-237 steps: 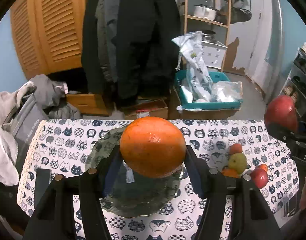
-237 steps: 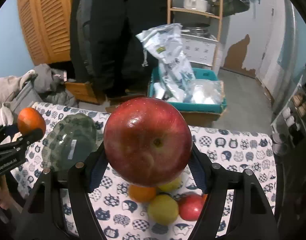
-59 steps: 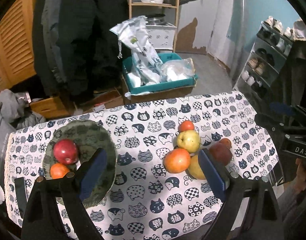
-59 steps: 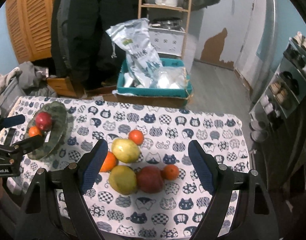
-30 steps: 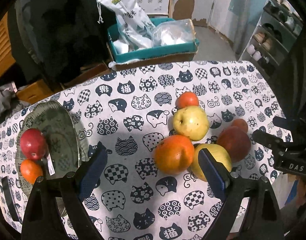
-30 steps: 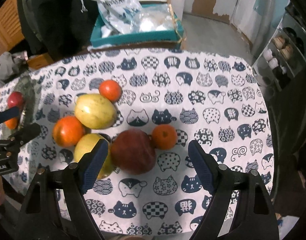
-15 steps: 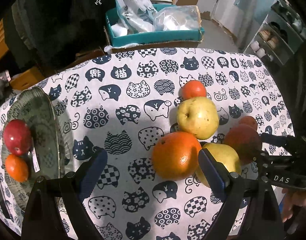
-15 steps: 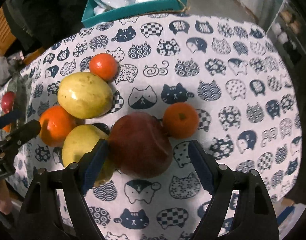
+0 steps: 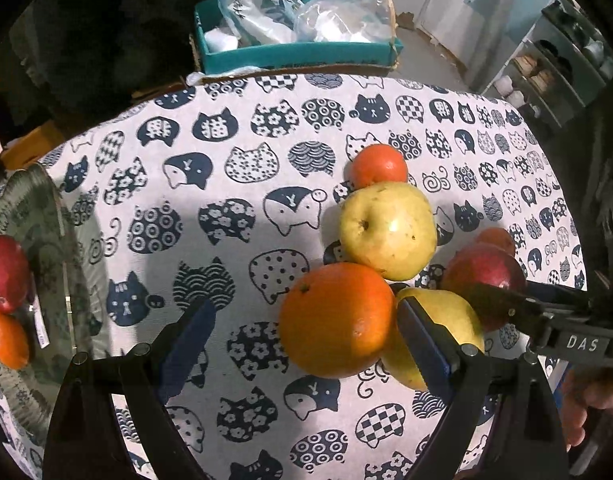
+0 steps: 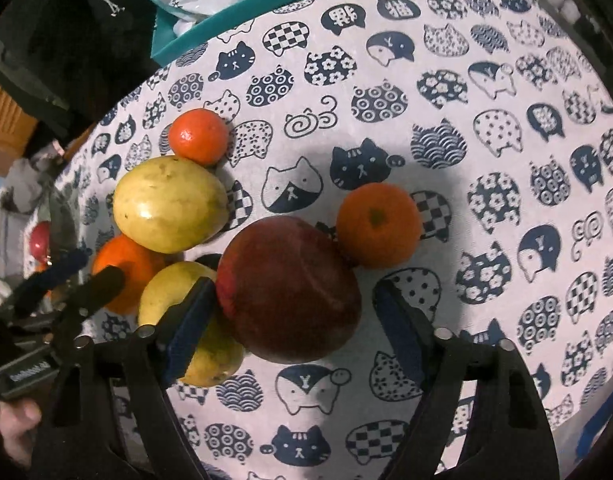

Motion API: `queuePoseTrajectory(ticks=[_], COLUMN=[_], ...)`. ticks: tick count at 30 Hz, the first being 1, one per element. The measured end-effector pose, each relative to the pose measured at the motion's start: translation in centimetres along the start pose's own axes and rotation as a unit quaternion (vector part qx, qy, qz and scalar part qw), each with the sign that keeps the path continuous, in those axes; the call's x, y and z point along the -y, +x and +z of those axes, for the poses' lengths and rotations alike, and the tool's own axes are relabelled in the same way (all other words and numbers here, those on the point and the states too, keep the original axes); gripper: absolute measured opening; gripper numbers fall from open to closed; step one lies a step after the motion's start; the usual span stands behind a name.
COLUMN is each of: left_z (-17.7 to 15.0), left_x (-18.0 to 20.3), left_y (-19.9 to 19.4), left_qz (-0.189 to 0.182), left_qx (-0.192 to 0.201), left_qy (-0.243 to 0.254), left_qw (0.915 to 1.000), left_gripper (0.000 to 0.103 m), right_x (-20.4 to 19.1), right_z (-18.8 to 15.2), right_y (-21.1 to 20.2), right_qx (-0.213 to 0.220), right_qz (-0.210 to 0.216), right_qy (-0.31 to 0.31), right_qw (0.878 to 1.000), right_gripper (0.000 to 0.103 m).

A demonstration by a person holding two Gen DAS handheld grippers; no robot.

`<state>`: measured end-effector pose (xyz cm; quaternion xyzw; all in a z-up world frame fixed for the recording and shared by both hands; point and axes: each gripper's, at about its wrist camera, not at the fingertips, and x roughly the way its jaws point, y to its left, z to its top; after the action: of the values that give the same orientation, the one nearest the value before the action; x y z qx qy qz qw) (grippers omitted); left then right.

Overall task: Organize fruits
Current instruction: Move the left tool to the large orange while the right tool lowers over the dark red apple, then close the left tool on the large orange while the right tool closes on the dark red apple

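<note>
Here right tool (image 10: 294, 316) closing, astride red apple (image 10: 290, 288); left tool (image 9: 306, 328) spread, pear (image 9: 446, 320) crowding orange (image 9: 336, 320).

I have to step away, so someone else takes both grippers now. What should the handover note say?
Left gripper: open, astride the big orange, not gripping.
Right gripper: jaws just closing around the red apple; a gap still shows at the right pad, so not yet held.
Done: one apple and one orange lie on the green plate.
Left: six fruits clustered on the cloth, among them two yellow ones and two small oranges.
</note>
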<state>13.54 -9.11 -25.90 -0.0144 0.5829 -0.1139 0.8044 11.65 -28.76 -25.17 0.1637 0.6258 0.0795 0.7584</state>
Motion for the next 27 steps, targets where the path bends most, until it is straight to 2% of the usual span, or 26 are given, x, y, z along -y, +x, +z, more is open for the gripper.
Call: queuePoseTrajectory(ticks=[2,4,5,9,13,15,19,23,27], left_z=[-0.1,-0.2,-0.3,-0.6,-0.8,-0.9,-0.8,-0.8,-0.8], left_x=[0.2,0.5,0.7,1.5,1.4,1.0,0.5,0.6,0.7], left_y=[0.5,0.8,0.8,0.5,0.0,-0.1,0.0,0.2,0.6], left_qz=[-0.012,-0.029,-0.04,-0.023,0.017,0.031,0.023,0.023,0.018], left_qx=[-0.008,-0.016,-0.018,-0.012,-0.007,-0.004,-0.004,-0.002,-0.007], left_qy=[0.003,0.005,0.008,0.032,0.05,0.049,0.043,0.046,0.043], left_qw=[0.9999,0.9994,0.999,0.9991,0.9986,0.9983,0.9988,0.9987,0.9989], left_gripper=[0.087,0.071,0.067,0.065,0.065,0.065,0.066,0.067,0.068], right_x=[-0.2,-0.5,-0.6,-1.3,-1.5,-1.3,-1.1,-0.9,-0.7], right_z=[0.0,0.0,0.2,0.4,0.5,0.6,0.8,0.8,1.0], right_y=[0.0,-0.1,-0.2,-0.7,-0.9,-1.1,-1.2,0.2,0.2], right_qx=[0.002,0.007,0.008,0.022,0.022,0.022,0.022,0.0,0.009], right_qz=[-0.002,-0.01,-0.018,-0.087,-0.147,-0.143,-0.143,-0.171,-0.159], right_qy=[-0.006,-0.017,-0.025,-0.081,-0.122,-0.118,-0.113,-0.115,-0.107], right_qw=[1.0,1.0,0.999,0.993,0.981,0.982,0.983,0.979,0.981], right_gripper=[0.073,0.073,0.073,0.073,0.073,0.073,0.074,0.075,0.076])
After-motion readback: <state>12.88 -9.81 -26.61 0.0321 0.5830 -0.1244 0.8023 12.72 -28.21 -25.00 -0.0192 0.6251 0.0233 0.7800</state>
